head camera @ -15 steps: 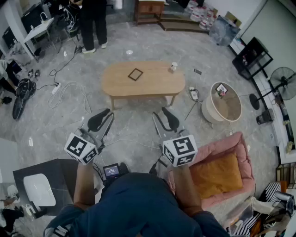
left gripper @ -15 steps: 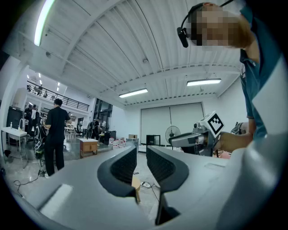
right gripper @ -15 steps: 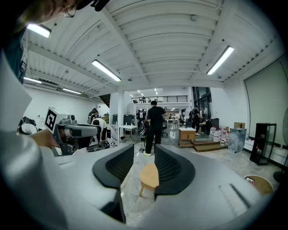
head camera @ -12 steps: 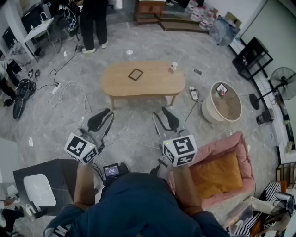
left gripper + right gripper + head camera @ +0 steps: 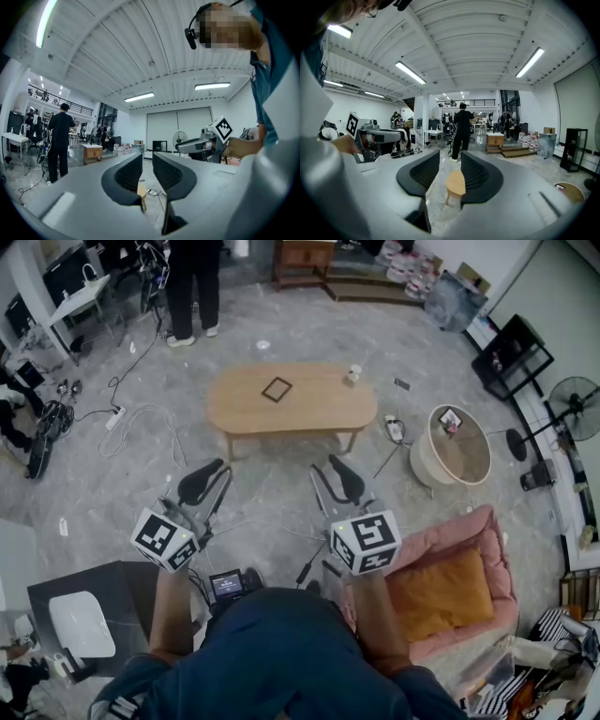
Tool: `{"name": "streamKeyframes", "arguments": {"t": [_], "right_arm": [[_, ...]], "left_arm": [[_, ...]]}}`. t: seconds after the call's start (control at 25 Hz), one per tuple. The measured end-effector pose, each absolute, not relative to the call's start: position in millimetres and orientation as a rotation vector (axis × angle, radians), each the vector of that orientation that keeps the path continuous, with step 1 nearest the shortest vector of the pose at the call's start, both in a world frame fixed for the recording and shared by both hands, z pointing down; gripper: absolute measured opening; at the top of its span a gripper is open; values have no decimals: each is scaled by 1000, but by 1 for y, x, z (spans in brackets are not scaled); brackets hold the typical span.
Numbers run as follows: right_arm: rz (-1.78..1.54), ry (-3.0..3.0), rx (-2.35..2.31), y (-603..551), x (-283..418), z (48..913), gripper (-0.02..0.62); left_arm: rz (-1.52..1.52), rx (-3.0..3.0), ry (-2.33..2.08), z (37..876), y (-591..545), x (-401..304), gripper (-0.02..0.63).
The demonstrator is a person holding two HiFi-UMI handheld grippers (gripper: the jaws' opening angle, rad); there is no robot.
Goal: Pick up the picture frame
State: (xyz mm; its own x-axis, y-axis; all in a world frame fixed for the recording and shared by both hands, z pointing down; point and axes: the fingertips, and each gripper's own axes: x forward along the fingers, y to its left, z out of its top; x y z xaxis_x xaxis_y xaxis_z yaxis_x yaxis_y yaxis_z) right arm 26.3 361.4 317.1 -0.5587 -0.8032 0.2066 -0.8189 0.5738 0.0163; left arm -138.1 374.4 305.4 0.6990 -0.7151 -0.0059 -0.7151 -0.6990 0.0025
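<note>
"Where is the picture frame [image 5: 276, 389]?"
"Lying flat on the far table [image 5: 323, 413], left of its middle."
"And the tongs?"
"The left gripper [image 5: 201, 483] has a narrow gap and holds nothing. The right gripper [image 5: 341, 481] is a little apart and also empty. Both are near the person, well short of the table."

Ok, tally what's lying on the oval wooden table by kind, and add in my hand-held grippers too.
Picture frame: 1
Small pale cup-like object: 1
Hand-held grippers: 2, the left hand-held gripper and the right hand-held gripper, both empty
Total: 4
</note>
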Motion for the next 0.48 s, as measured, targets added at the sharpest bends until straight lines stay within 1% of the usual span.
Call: {"name": "streamKeyframes", "arguments": {"t": [0.24,0.48], "right_arm": [[163,-2642,1383,356,17,318,129],[162,-2622,1377,351,-15,320,137]], "left_arm": [[-23,2893,-1206,311,371,-151,67],[-68,2893,-1187,315,358,-185,69]]}}
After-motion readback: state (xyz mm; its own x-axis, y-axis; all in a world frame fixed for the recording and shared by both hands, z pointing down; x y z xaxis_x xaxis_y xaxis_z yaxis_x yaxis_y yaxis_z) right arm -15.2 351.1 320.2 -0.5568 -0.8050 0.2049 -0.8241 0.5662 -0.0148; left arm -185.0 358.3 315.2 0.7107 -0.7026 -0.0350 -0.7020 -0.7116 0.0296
